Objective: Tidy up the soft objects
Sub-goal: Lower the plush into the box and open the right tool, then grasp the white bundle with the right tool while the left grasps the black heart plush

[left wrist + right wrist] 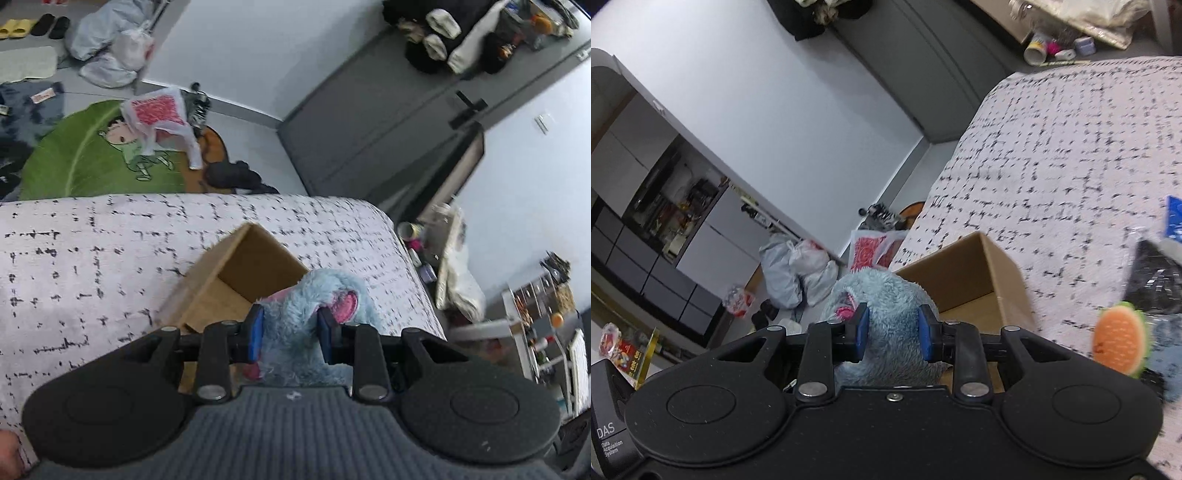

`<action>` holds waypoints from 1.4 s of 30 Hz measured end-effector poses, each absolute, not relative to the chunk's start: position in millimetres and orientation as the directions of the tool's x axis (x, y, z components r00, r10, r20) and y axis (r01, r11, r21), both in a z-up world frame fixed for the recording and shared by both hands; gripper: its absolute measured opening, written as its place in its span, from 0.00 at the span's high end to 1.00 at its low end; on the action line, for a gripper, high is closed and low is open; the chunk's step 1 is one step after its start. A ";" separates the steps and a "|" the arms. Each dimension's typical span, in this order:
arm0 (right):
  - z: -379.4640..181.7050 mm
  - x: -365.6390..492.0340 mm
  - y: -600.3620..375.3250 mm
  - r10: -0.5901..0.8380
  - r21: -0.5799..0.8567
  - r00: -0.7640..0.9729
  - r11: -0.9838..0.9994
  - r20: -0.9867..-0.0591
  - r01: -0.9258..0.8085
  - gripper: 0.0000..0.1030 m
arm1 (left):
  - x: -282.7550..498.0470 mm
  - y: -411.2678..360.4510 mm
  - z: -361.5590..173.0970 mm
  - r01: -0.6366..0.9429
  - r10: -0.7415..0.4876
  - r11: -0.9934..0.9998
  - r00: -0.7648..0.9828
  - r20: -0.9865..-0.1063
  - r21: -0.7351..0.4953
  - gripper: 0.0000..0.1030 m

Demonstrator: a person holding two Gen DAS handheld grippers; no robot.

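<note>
A fluffy light-blue plush toy (pixel 295 317) with pink ears is held between both grippers above an open cardboard box (pixel 236 280) that lies on the bed. My left gripper (pixel 290 334) is shut on one part of the plush. My right gripper (pixel 892 330) is shut on another part of the same plush (pixel 886 295). The box (pixel 975 277) shows behind the plush in the right wrist view. An orange and green round plush (pixel 1119 345) lies on the bed to the right.
The bed has a white cover with black dashes (pixel 92 266). A black bag (pixel 1156 280) and a blue item (pixel 1174 221) lie at the right. The floor holds a green rug (pixel 92 158), plastic bags (pixel 110 48) and a grey cabinet (pixel 369 122).
</note>
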State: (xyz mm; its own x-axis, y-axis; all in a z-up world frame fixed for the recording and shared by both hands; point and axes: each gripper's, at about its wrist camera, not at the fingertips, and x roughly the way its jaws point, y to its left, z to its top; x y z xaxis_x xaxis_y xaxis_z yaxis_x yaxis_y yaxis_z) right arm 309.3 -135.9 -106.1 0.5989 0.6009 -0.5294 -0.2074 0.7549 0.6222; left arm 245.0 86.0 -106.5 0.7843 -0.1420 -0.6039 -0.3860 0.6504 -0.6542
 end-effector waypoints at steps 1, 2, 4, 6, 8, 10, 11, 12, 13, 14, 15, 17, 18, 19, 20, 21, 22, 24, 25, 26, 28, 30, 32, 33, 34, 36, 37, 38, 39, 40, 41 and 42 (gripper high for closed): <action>-107.5 312.0 -133.8 0.603 0.623 0.595 0.754 -0.531 -0.207 0.73 | 245.9 87.1 -109.6 -0.393 -0.131 0.642 0.789 -0.600 -0.658 0.72; -109.1 314.7 -131.4 0.603 0.623 0.591 0.755 -0.536 -0.204 0.73 | 249.1 88.0 -113.0 -0.404 -0.124 0.638 0.787 -0.605 -0.656 0.71; -111.2 318.1 -128.5 0.598 0.614 0.590 0.761 -0.542 -0.207 0.73 | 253.3 90.0 -116.8 -0.423 -0.121 0.619 0.781 -0.613 -0.661 0.71; -114.0 322.0 -128.5 0.613 0.628 0.584 0.748 -0.532 -0.213 0.73 | 253.1 89.8 -114.8 -0.427 -0.089 0.620 0.795 -0.601 -0.658 0.71; -118.0 327.1 -126.9 0.621 0.639 0.575 0.741 -0.533 -0.207 0.69 | 252.8 87.6 -114.1 -0.434 -0.048 0.631 0.806 -0.591 -0.643 0.69; -121.0 331.4 -125.1 0.596 0.612 0.561 0.768 -0.574 -0.190 0.69 | 257.0 86.8 -119.3 -0.461 -0.048 0.611 0.790 -0.612 -0.643 0.65; -121.8 332.2 -125.3 0.583 0.602 0.561 0.778 -0.588 -0.177 0.69 | 261.1 88.3 -123.2 -0.477 -0.073 0.594 0.769 -0.635 -0.647 0.60; -120.8 330.6 -128.6 0.581 0.608 0.565 0.776 -0.586 -0.168 0.68 | 262.9 88.5 -125.5 -0.490 -0.088 0.583 0.755 -0.649 -0.649 0.58; -118.6 327.1 -133.4 0.586 0.620 0.573 0.767 -0.573 -0.165 0.65 | 262.3 88.1 -126.6 -0.498 -0.091 0.574 0.750 -0.656 -0.650 0.56; -116.9 324.9 -136.5 0.586 0.623 0.580 0.765 -0.567 -0.164 0.54 | 260.6 86.9 -125.6 -0.503 -0.086 0.571 0.749 -0.657 -0.649 0.53; -113.2 320.1 -141.0 0.573 0.615 0.594 0.772 -0.564 -0.161 0.47 | 259.0 84.5 -122.8 -0.501 -0.076 0.581 0.752 -0.655 -0.642 0.47; -107.7 313.4 -149.4 0.538 0.589 0.622 0.794 -0.569 -0.147 0.33 | 255.0 79.5 -116.0 -0.500 -0.050 0.604 0.754 -0.655 -0.621 0.37; -104.7 309.7 -154.7 0.524 0.581 0.628 0.802 -0.575 -0.139 0.32 | 253.0 77.0 -113.1 -0.496 -0.039 0.614 0.757 -0.652 -0.614 0.33; -102.1 306.1 -160.3 0.515 0.576 0.630 0.807 -0.582 -0.128 0.30 | 251.4 74.2 -109.7 -0.490 -0.030 0.626 0.762 -0.647 -0.606 0.32; -100.2 304.2 -164.9 0.506 0.573 0.631 0.811 -0.588 -0.117 0.27 | 249.0 71.7 -106.7 -0.486 -0.024 0.637 0.763 -0.646 -0.599 0.31; -97.1 300.1 -170.4 0.493 0.566 0.639 0.817 -0.591 -0.107 0.26 | 247.3 69.4 -104.2 -0.484 -0.019 0.645 0.763 -0.646 -0.591 0.30; -94.1 296.5 -175.3 0.480 0.558 0.650 0.824 -0.589 -0.103 0.23 | 245.6 66.6 -101.4 -0.480 -0.016 0.653 0.765 -0.644 -0.586 0.29; -89.6 290.4 -185.8 0.458 0.543 0.667 0.834 -0.587 -0.094 0.18 | 242.8 61.5 -98.8 -0.465 -0.022 0.665 0.770 -0.638 -0.584 0.27; -86.1 285.4 -191.8 0.449 0.539 0.674 0.837 -0.587 -0.089 0.15 | 242.7 57.3 -97.4 -0.457 -0.022 0.684 0.766 -0.642 -0.569 0.27; -83.6 281.7 -197.1 0.444 0.538 0.679 0.839 -0.585 -0.084 0.12 | 243.8 53.8 -96.6 -0.452 -0.018 0.702 0.761 -0.649 -0.550 0.26; -79.8 276.2 -206.8 0.435 0.535 0.686 0.841 -0.584 -0.078 0.08 | 242.5 46.0 -92.8 -0.445 -0.004 0.732 0.754 -0.657 -0.516 0.26; -75.3 269.5 -215.4 0.424 0.523 0.690 0.849 -0.587 -0.077 0.06 | 238.6 40.0 -89.6 -0.428 -0.012 0.743 0.760 -0.650 -0.514 0.26; -69.9 263.2 -224.8 0.411 0.507 0.695 0.859 -0.590 -0.078 0.03 | 234.8 32.4 -86.5 -0.406 -0.023 0.764 0.759 -0.650 -0.501 0.26; -66.8 259.5 -230.7 0.402 0.497 0.698 0.865 -0.592 -0.076 0.03 | 233.1 28.3 -85.1 -0.392 -0.031 0.775 0.759 -0.650 -0.495 0.26; -63.6 255.8 -237.0 0.392 0.489 0.703 0.870 -0.593 -0.072 0.02 | 231.2 23.7 -83.7 -0.376 -0.040 0.787 0.761 -0.648 -0.490 0.25; -58.9 248.9 -248.9 0.374 0.477 0.711 0.877 -0.595 -0.061 0.00 | 229.0 13.4 -81.2 -0.340 -0.066 0.810 0.756 -0.651 -0.477 0.18; -56.0 245.4 -255.7 0.365 0.471 0.714 0.880 -0.598 -0.055 0.00 | 228.8 9.1 -80.1 -0.329 -0.077 0.819 0.749 -0.658 -0.471 0.17; -54.4 242.5 -261.2 0.358 0.466 0.714 0.883 -0.601 -0.051 0.00 | 228.0 4.4 -78.5 -0.319 -0.088 0.826 0.742 -0.665 -0.465 0.16; -52.8 239.7 -265.8 0.350 0.460 0.715 0.887 -0.605 -0.045 0.00 | 226.3 -0.1 -77.2 -0.309 -0.095 0.832 0.740 -0.666 -0.461 0.16; -51.2 236.7 -271.9 0.340 0.453 0.715 0.891 -0.611 -0.036 0.00 | 224.6 -4.3 -75.5 -0.299 -0.096 0.838 0.742 -0.664 -0.456 0.15; -51.4 234.7 -276.9 0.333 0.449 0.715 0.893 -0.615 -0.030 0.00 | 223.0 -8.7 -73.5 -0.290 -0.095 0.845 0.744 -0.661 -0.449 0.11; -51.1 232.5 -281.6 0.326 0.445 0.714 0.895 -0.619 -0.023 0.00 | 220.8 -14.2 -71.8 -0.276 -0.094 0.856 0.747 -0.658 -0.436 0.09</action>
State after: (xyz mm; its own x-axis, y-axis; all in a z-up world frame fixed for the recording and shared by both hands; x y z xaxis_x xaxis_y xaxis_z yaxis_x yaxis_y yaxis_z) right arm 232.5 -281.6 -51.1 0.7140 0.3263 -0.6195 -0.0233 0.8953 0.4448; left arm 220.8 -14.2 -71.8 0.7467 -0.0944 -0.6584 -0.2762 0.8565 -0.4361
